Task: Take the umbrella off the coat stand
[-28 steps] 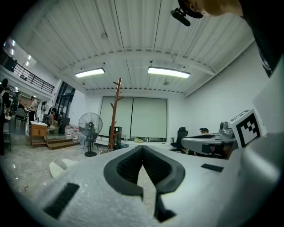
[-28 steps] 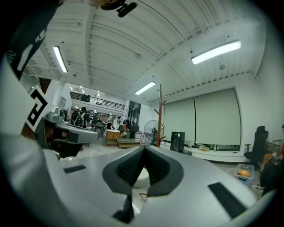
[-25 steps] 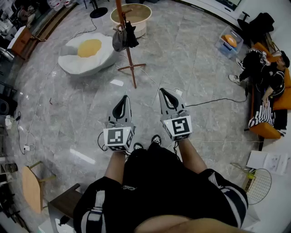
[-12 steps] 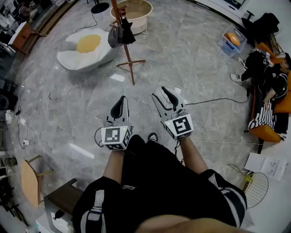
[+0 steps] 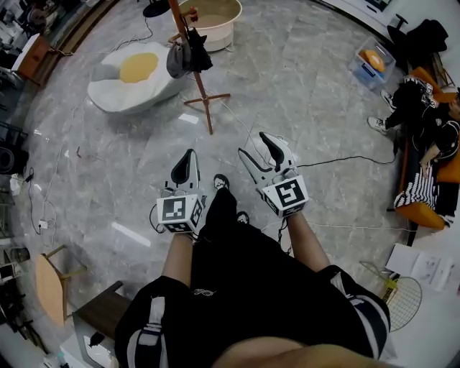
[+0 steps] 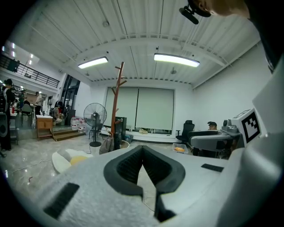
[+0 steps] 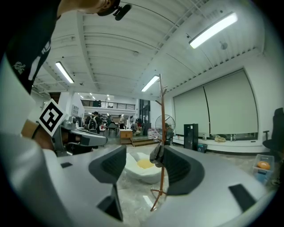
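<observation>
The wooden coat stand (image 5: 195, 79) rises from the floor a few steps ahead of me. A black folded umbrella (image 5: 199, 52) hangs on it beside a grey bag-like thing (image 5: 175, 63). My left gripper (image 5: 187, 159) is held out at waist height, shut and empty, well short of the stand. My right gripper (image 5: 260, 149) is beside it, its jaws opening with nothing between them. In the right gripper view the stand (image 7: 162, 133) shows far off between the jaws of that gripper (image 7: 142, 166). The left gripper (image 6: 143, 153) sees the stand (image 6: 116, 106) to the left.
A white and yellow egg-shaped cushion (image 5: 133, 72) lies left of the stand, a round beige tub (image 5: 212, 18) behind it. A black cable (image 5: 338, 159) crosses the floor at right. A person sits on an orange sofa (image 5: 424, 122). A wooden chair (image 5: 50, 287) stands near left.
The right gripper's jaws have spread from shut to open. Both grippers have moved forward and a little down. The person has stepped forward, one shoe now showing between the grippers.
</observation>
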Demonstrator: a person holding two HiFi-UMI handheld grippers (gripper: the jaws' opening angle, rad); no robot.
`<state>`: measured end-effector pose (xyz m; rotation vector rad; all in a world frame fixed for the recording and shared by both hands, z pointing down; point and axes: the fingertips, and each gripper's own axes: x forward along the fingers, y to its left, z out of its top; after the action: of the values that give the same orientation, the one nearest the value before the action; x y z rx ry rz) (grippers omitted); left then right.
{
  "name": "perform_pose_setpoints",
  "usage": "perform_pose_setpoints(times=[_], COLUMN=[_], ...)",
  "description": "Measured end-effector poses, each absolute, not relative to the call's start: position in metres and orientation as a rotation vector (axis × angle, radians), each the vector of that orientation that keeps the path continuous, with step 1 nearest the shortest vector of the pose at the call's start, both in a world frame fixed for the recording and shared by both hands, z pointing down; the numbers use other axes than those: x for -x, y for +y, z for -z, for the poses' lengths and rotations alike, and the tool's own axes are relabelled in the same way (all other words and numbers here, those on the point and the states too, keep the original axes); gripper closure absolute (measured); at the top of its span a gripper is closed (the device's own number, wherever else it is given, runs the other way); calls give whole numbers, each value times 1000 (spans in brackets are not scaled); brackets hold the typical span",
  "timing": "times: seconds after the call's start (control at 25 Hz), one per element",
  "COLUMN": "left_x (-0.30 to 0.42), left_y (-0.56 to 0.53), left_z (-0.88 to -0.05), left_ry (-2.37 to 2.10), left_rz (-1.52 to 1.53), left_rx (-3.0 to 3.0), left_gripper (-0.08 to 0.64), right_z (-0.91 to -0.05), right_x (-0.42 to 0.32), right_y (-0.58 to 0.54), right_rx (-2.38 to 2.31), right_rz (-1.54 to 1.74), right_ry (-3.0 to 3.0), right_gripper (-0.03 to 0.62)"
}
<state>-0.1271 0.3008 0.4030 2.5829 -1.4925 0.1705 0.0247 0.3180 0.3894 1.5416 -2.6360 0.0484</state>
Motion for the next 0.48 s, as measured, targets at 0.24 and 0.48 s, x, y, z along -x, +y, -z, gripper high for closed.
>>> perform_pose_setpoints(times=[0.24, 0.48], left_x=[130, 121], left_y=[228, 150], left_z=[-410, -415], left_ry=[-1510, -1468], left_rz=[-193, -204], left_rx=[-2556, -2563], left_gripper=[563, 563], right_z=[-394, -396], right_x=[-36, -44], right_y=[259, 181], right_rx=[-1529, -1557], right_rz=[-53, -129], right_ry=[-2620, -2621], right_gripper=[308, 299])
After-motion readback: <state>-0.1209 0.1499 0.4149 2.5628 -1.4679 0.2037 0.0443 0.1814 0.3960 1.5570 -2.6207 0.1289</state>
